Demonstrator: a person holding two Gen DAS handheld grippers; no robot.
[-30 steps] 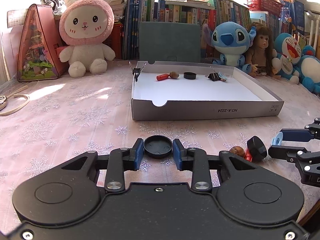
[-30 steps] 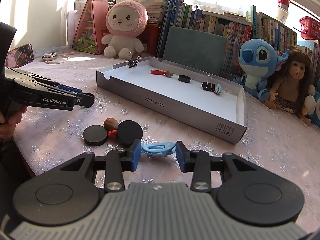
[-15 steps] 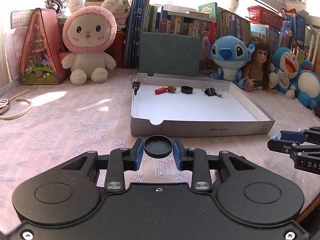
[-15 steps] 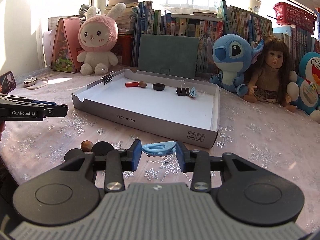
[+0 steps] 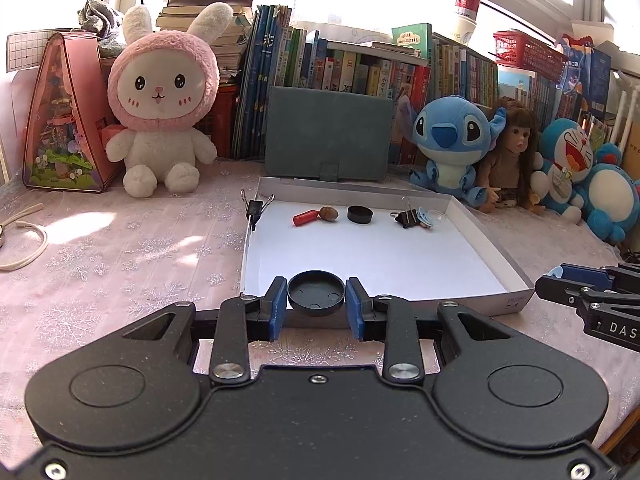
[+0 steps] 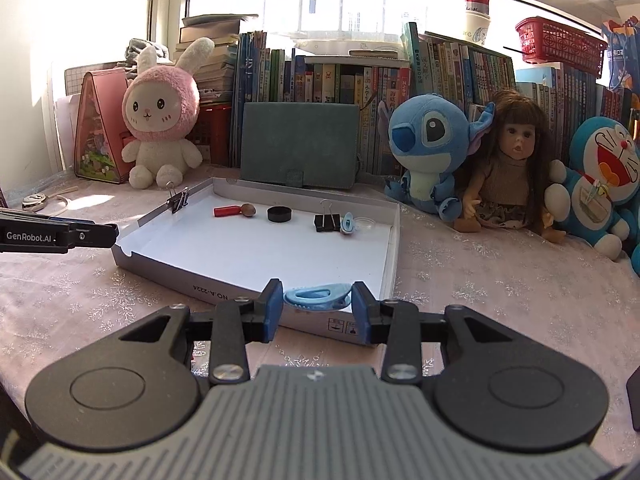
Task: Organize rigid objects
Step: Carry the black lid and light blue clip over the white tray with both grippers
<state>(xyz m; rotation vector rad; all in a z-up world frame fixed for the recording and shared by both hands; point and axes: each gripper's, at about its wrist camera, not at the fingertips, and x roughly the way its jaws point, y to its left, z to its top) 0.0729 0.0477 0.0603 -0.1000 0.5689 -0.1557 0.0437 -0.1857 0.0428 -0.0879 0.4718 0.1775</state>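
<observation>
sunlit window [image 6: 340,12], bookshelf [image 6: 460,76], pink tablecloth [image 6: 500,280]

Left gripper [image 5: 316,308]: black matte body, twin round discs, silver screws, blue pads [image 5: 277,312]. Side plate reads "GenRobot.AI". Right gripper [image 6: 318,308]: grey ribbed housing, black linkage arms, blue pads [image 6: 273,312], white "DAS" lettering on side.

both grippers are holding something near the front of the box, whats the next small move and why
Probably carry both forward over the box's front wall and set the pieces down inside. The left gripper is shut on a black cap and the right gripper on a blue clip, both held near that wall, while a matching cap and clip already lie in the far row.
</observation>
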